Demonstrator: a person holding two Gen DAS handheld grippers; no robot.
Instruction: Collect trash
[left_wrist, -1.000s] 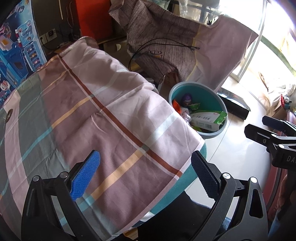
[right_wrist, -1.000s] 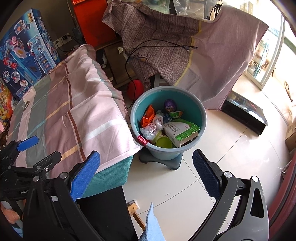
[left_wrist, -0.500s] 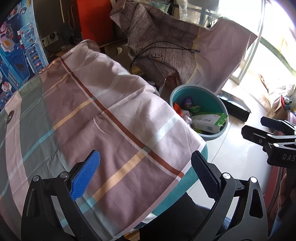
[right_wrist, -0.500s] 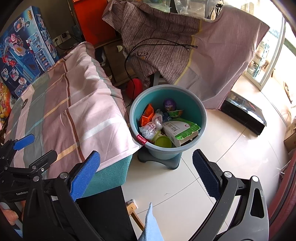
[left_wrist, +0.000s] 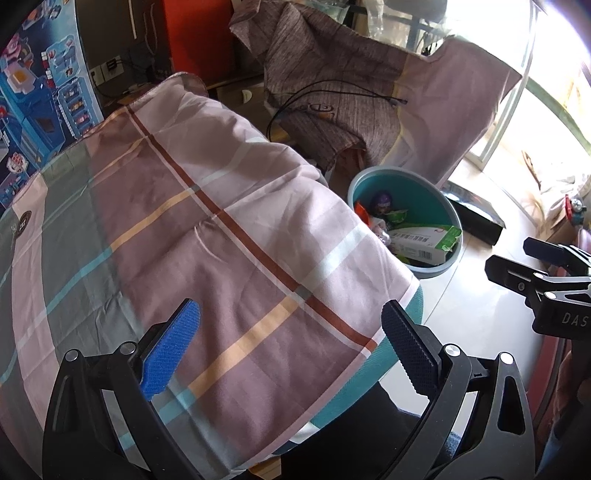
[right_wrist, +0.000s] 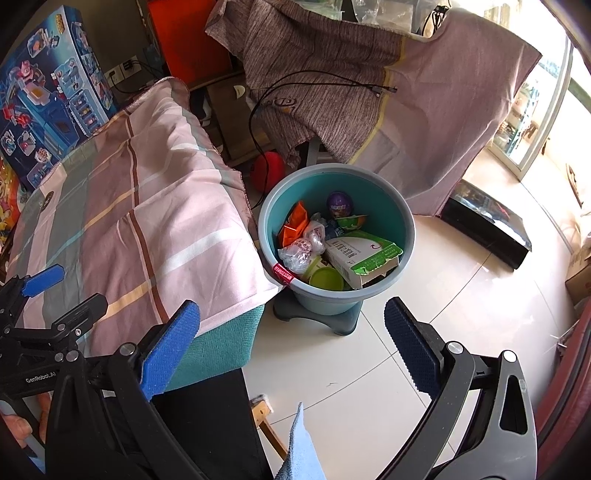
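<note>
The left gripper (left_wrist: 290, 345) is wide open and holds nothing. It hangs over a table covered with a striped cloth (left_wrist: 207, 236) in pink, grey and brown. No trash lies on the cloth.

The right gripper (right_wrist: 291, 345) is wide open too, and it is empty. It hangs over the white floor (right_wrist: 461, 325), near the corner of the table.

The trash is in a blue bin (right_wrist: 404, 218) that stands on the floor, just beside the table edge. One corner of the cloth hangs over the bin's rim and touches it. Inside the bin are a white and green box (right_wrist: 364, 256), an orange wrapper (right_wrist: 293, 223), a purple egg toy (right_wrist: 339, 203), some crinkly clear wrappers (right_wrist: 304, 247) and a green lid (right_wrist: 327, 278) (they are all piled together, touching each other).

Behind the bin, a brown and pink cloth (right_wrist: 369, 81) hangs over some furniture, with a black cable (right_wrist: 314, 79) lying across it. A big blue toy box (right_wrist: 51, 99) stands at the far side of the table. A red ball (right_wrist: 269, 173) sits on the floor behind the bin.
</note>
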